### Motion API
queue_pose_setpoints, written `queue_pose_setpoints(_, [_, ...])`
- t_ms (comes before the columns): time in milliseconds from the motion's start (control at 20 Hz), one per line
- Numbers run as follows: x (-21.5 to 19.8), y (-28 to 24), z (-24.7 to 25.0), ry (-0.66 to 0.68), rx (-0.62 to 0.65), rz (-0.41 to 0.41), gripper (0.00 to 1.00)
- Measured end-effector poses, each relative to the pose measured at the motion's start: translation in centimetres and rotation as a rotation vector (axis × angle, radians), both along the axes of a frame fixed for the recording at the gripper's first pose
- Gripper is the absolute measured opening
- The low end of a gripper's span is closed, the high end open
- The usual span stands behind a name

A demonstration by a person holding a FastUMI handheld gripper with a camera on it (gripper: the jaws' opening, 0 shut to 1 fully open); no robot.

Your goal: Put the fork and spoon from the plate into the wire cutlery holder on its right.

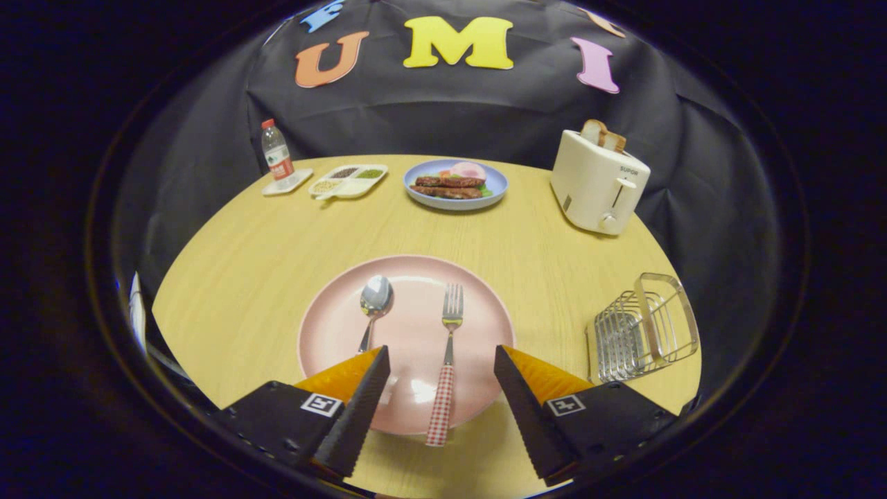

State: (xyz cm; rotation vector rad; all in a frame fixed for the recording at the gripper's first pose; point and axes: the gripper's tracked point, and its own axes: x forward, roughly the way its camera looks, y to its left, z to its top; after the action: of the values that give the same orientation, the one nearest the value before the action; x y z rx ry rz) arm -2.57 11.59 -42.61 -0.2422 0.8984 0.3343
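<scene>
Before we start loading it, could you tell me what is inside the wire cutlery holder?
The wire cutlery holder looks empty; its base isn't fully visible. The open gripper straddles the fork.

Tool-mounted fisheye, angled down and forward over the near table [242,277] edge, close above the pink plate [409,388]

The gripper [442,360] is hovering with its jaws standing apart above the near part of the pink plate [409,277]. The fork [447,360] is lying between them, untouched; the spoon [373,308] is lying to its left. The wire cutlery holder [643,327] is sitting on the bench [263,242], right of the plate.
</scene>
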Motion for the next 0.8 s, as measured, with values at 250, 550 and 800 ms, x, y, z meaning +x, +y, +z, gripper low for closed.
queue_pose_setpoints(250, [-0.4,-0.6,-1.8,0.099,0.018,-0.067,0.6])
queue_pose_setpoints(550, [-0.7,-0.9,-2.7,0.161,-0.007,-0.111,0.26])
queue_pose_setpoints(800, [-1.4,-1.0,-1.8,0.175,0.002,-0.088,0.08])
